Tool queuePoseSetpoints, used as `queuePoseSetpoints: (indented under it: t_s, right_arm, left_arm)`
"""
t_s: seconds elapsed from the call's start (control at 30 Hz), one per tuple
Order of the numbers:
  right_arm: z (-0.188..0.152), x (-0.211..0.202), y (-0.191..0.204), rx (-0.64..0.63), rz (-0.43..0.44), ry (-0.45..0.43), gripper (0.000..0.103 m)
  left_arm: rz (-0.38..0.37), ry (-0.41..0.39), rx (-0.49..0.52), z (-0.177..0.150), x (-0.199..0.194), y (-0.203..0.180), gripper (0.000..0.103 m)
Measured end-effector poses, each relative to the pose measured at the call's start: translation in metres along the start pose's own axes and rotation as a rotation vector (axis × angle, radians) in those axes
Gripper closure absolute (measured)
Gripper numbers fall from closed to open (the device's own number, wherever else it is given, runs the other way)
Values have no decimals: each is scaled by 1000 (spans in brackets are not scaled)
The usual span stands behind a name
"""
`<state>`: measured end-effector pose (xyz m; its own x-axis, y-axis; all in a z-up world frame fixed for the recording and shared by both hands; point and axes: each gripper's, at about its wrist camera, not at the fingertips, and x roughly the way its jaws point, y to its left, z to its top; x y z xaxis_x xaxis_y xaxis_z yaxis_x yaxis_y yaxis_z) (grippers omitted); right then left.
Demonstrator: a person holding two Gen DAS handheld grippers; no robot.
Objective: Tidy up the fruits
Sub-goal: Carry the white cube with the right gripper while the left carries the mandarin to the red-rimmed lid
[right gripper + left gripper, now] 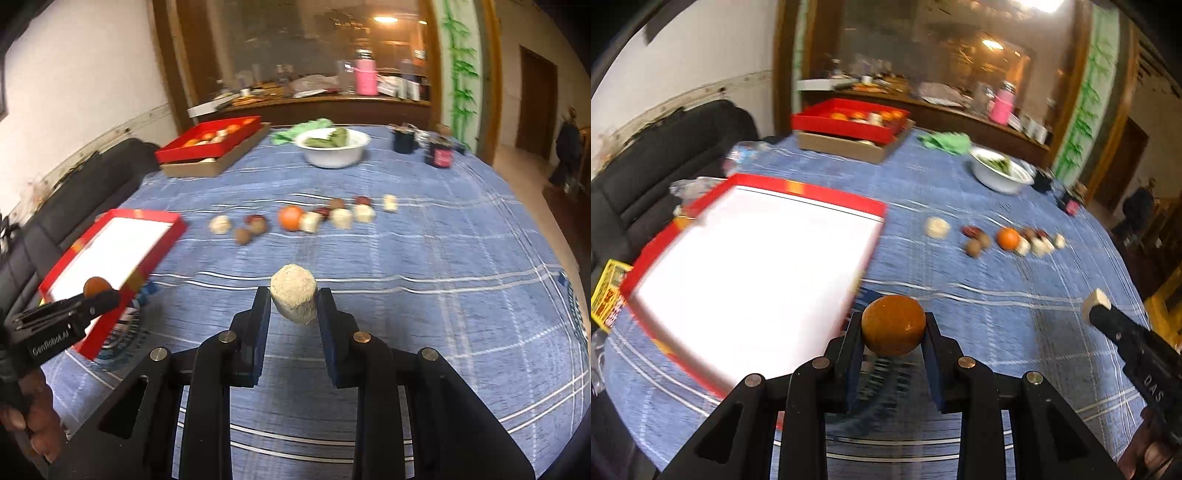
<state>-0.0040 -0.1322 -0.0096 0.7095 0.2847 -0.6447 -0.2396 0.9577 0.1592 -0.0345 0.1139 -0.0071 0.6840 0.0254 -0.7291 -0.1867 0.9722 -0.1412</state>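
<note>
My left gripper [893, 326] is shut on an orange fruit [893, 325] and holds it above the blue tablecloth, just right of a red box with a white inside [750, 266]. My right gripper [293, 301] is shut on a pale beige cake-like block [294, 297], held above the cloth. In the right wrist view the left gripper [96, 293] with its orange [96, 286] hovers at the red box [110, 243]. A row of items lies mid-table: an orange [290, 218], brown round fruits [255, 224], red dates [362, 200] and pale blocks [341, 218].
A second red box with fruits [207, 142] rests on a cardboard tray at the far left. A white bowl of greens [332, 147], a green cloth [295, 131] and dark jars [439, 153] stand at the far side. A black sofa [665, 155] lies left of the table.
</note>
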Motion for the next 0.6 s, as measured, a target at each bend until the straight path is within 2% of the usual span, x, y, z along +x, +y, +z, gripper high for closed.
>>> queuePoseSetpoints:
  t_s: [0.3,0.6]
  right_arm:
    - [15,9,77,-114,86,-5,78]
    - [31,17,138,-189,167,-11,78]
  left_arm:
    - [89,-27,-128,17,-8,80,74]
    - [180,-49,-200,34,-10,132,74]
